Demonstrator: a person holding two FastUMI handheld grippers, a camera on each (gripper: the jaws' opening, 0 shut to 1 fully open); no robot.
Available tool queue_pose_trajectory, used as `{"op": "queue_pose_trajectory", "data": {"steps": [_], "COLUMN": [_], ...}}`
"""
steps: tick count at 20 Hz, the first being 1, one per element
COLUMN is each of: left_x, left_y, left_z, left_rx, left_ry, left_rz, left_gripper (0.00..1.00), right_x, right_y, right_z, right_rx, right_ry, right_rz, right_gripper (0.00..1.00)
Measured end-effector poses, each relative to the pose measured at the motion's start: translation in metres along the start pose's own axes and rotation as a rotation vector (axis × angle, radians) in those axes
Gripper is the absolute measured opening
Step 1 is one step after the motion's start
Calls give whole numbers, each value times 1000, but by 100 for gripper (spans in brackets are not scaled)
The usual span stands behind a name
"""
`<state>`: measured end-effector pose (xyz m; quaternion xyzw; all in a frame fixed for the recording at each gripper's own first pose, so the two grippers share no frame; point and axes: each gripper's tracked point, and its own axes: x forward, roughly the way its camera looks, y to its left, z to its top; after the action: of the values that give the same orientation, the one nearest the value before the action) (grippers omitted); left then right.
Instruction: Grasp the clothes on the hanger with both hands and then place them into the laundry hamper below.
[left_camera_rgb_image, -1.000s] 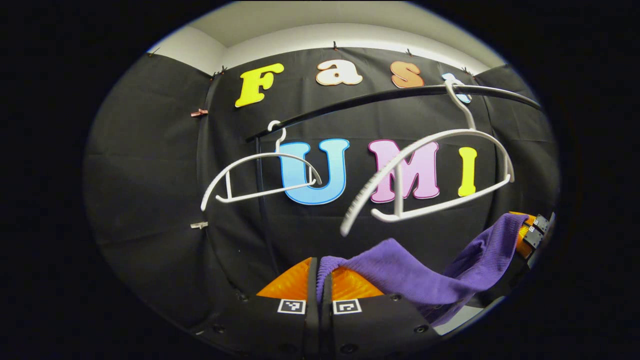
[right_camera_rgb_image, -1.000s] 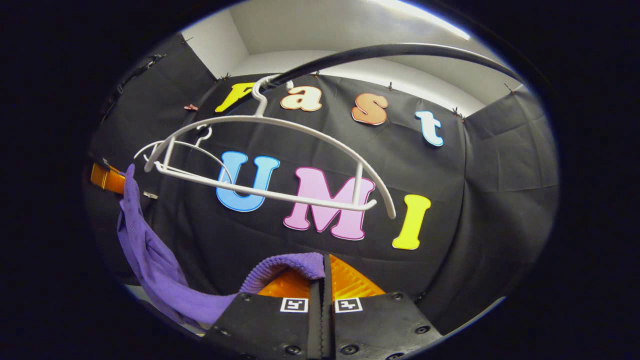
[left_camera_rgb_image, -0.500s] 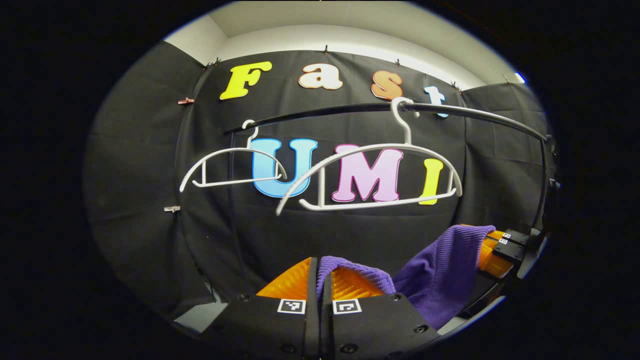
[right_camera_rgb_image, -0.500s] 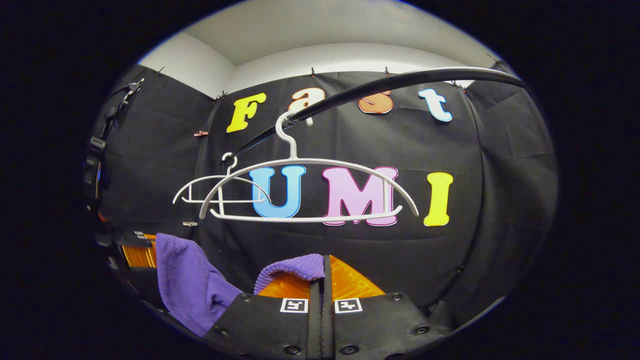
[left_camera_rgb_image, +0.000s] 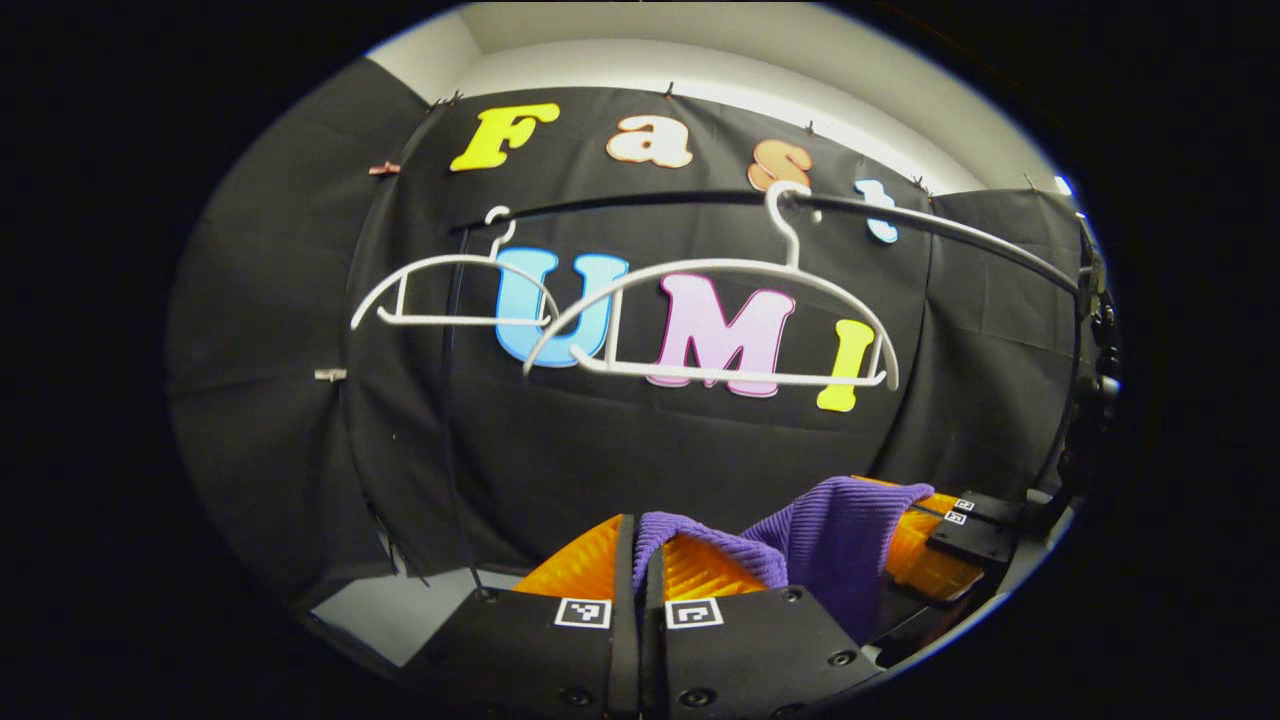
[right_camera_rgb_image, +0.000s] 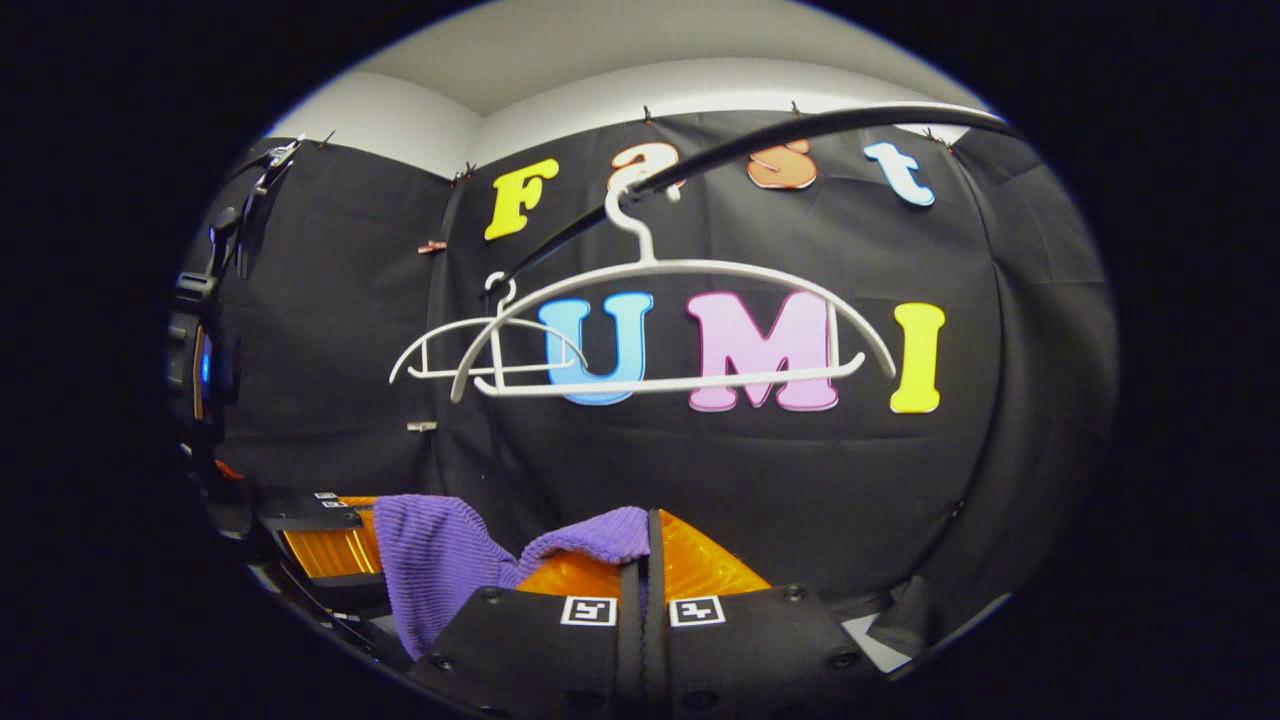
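Below the bare white plastic hanger (left_camera_rgb_image: 715, 325), purple ribbed knit garment (left_camera_rgb_image: 835, 540) hangs between left gripper (left_camera_rgb_image: 640, 560) and right gripper (right_camera_rgb_image: 645, 560), both clenched on fabric edges. Risk: thin pinch slips; hamper unseen, drop could miss.

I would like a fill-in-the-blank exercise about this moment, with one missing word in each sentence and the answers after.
1. The garment held between the two grippers is ____ in colour.
2. The number of white hangers on the black rail is ____.
3. Both hangers are ____, with no clothes on them.
4. The left gripper and the right gripper are each ____ on the garment.

Missing words: purple; two; bare; shut
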<state>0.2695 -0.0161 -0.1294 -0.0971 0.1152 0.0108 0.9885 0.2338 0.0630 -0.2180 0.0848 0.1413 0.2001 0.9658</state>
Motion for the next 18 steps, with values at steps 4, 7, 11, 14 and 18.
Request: {"op": "queue_pose_trajectory", "data": {"steps": [4, 7, 11, 14, 18], "left_x": [16, 29, 44, 48, 55], "left_y": [14, 18, 21, 23, 29], "left_z": [-66, -115, -174, -222, -283], "left_rx": [-41, -71, -76, -86, -86], "left_ry": [108, 198, 321, 427, 573], "left_rz": [24, 36, 55, 71, 102], "left_gripper": [6, 6, 6, 6, 6], "right_x": [7, 10, 12, 9, -3], "right_y": [-11, -19, -34, -41, -54], "right_z": [-73, -135, -200, -246, -311], "right_rx": [-3, 8, -7, -30, -43], "right_ry": [142, 271, 418, 527, 694], "right_rz": [-10, 0, -3, 3, 1], "right_gripper": [5, 5, 5, 5, 5]}}
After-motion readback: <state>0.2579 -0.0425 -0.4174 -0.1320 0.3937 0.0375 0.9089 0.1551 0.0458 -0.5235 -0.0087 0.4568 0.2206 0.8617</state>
